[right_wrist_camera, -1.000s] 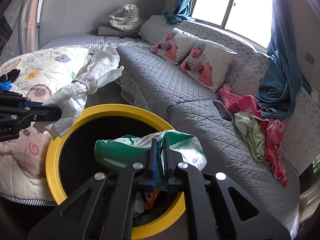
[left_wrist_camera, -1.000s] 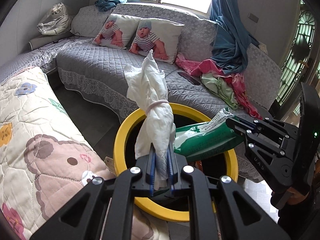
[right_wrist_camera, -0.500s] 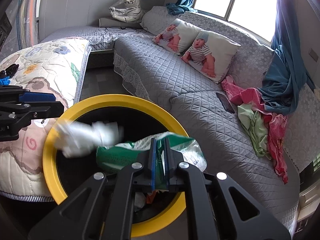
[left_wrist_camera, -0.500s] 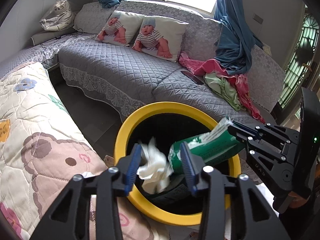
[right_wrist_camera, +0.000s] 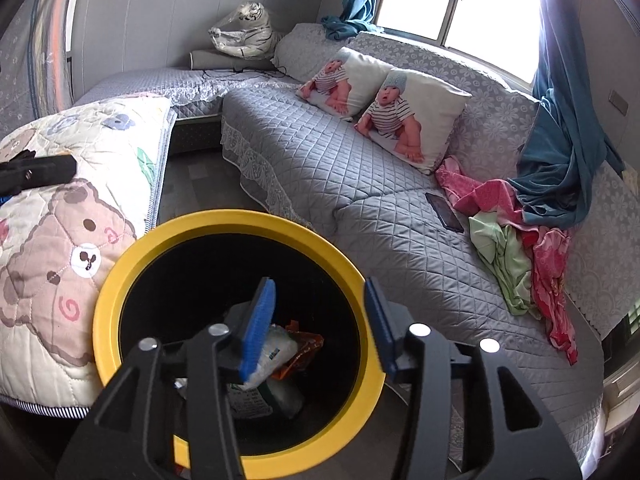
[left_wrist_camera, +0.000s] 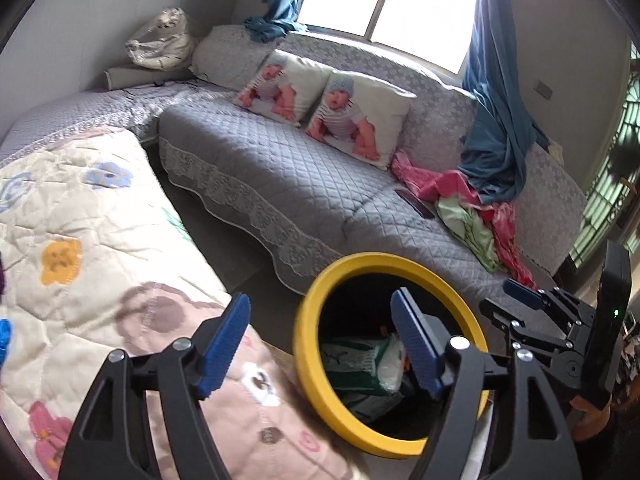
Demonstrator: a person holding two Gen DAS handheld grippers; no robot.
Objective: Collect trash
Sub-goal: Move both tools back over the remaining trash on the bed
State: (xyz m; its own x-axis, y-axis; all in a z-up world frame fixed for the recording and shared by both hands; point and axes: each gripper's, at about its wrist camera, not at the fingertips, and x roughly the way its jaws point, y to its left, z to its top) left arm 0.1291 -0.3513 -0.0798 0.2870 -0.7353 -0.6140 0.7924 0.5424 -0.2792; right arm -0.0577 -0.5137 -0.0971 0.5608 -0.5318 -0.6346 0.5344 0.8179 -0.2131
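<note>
Below, crinkly green wrapper (left_wrist_camera: 352,364) inside round, yellow-rimmed black bin (right_wrist_camera: 224,224).

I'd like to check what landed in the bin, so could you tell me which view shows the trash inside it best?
The right wrist view: it looks down into the yellow-rimmed bin, showing the trash at the bottom. The left wrist view sees it obliquely, partly hidden.
</note>
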